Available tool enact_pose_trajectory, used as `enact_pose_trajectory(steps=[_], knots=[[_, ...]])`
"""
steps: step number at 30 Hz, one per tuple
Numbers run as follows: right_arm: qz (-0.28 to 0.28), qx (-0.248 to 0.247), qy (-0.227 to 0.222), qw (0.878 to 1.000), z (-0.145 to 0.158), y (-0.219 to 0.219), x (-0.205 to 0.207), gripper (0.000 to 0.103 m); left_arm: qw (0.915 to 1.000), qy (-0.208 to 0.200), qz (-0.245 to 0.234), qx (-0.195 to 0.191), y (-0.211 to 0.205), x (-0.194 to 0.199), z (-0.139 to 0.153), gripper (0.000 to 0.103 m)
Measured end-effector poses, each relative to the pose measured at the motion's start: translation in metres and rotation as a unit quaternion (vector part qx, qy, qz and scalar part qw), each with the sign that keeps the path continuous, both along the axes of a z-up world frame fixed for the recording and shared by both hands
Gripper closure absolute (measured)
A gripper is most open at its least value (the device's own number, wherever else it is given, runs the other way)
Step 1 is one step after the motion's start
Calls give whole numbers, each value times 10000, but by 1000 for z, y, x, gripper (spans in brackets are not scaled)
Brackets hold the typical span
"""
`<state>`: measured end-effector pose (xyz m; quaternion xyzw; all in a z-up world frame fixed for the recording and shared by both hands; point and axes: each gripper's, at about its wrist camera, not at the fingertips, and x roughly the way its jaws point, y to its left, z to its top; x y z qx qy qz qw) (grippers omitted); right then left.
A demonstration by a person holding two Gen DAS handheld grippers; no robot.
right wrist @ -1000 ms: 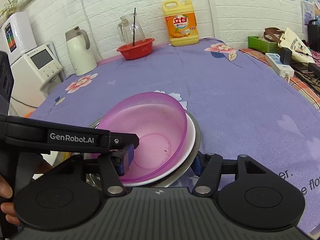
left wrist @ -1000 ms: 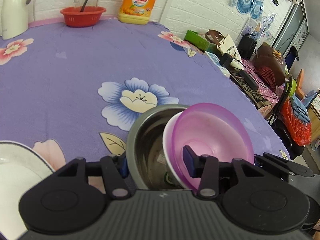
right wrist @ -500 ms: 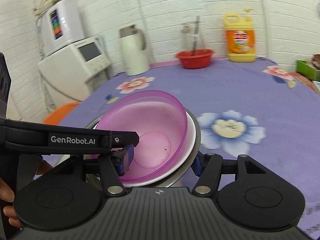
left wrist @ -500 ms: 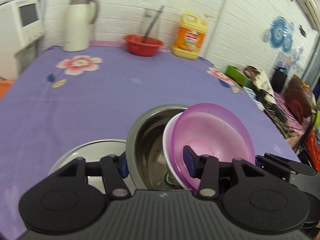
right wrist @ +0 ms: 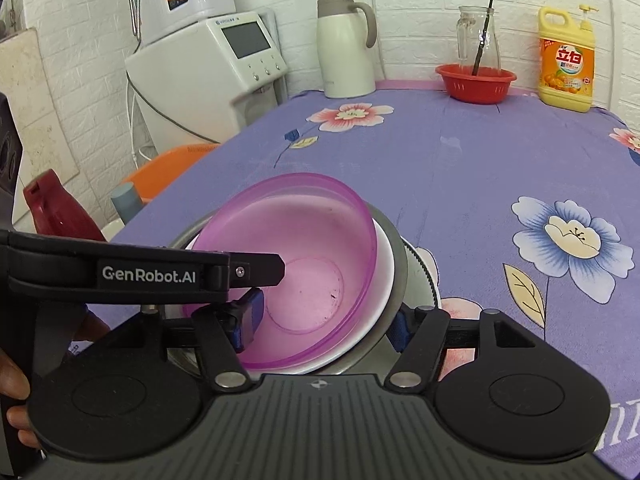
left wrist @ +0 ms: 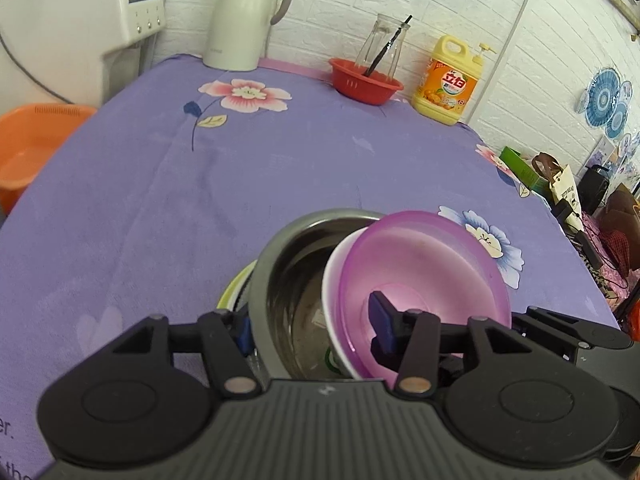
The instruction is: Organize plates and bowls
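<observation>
Steel bowl (left wrist: 296, 276), nesting white and pink bowls (right wrist: 296, 256), is clamped between both grippers (left wrist: 310, 326) (right wrist: 326, 318) for carrying as one stack

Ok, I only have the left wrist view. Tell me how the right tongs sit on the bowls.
Observer: The right tongs clamp the wall of the nested bowls, with one finger inside the purple bowl and the other outside the steel bowl.
Operator: Report what's past the table on the left.
Observer: A red container and a grey-blue cylinder show beyond the table edge.
Operator: Say who's holding the left tongs.
Observer: A bare hand grips the handle of the left tongs at the frame's left edge.
</observation>
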<state>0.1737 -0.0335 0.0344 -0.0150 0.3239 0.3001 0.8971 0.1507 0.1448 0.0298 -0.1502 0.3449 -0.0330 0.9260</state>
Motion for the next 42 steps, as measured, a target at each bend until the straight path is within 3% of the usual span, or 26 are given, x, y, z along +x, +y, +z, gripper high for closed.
enact_pose_trajectory(steps=[6,10,13,16,24,26,27,37,39,42], knots=[[-63,-167,38,9998,-5,4,5,0,9998,-34,-132,-151,1,1,-7,53],[-74,-168,-8,9998,-5,2,4,0,9996,-130,-173,-191,1,-1,-6,34],[-120,-290,-369,9988,3,2,-2,0,9993,-359,-90,40,-1,-5,1,29],[-246,-275,-607,9975,11,-4,-3,0,9987,-515,-3,6,3,-7,10,27],[-707,-57,-519,9961,13,-29,2,0,9984,-507,237,-24,6,-10,13,22],[-783,10,-446,9959,12,-34,2,0,9982,-525,273,-21,4,-12,14,17],[-811,23,-433,9958,12,-36,1,0,9979,-564,322,5,2,-14,16,8],[-801,272,-691,9940,30,-56,-1,0,9933,-1083,325,256,-25,-33,42,6],[-810,289,-909,9921,39,-58,3,0,9895,-1383,292,292,-33,-35,55,6],[-1014,463,-1148,9871,50,-63,10,0,9772,-2023,402,509,-48,-36,82,6]])
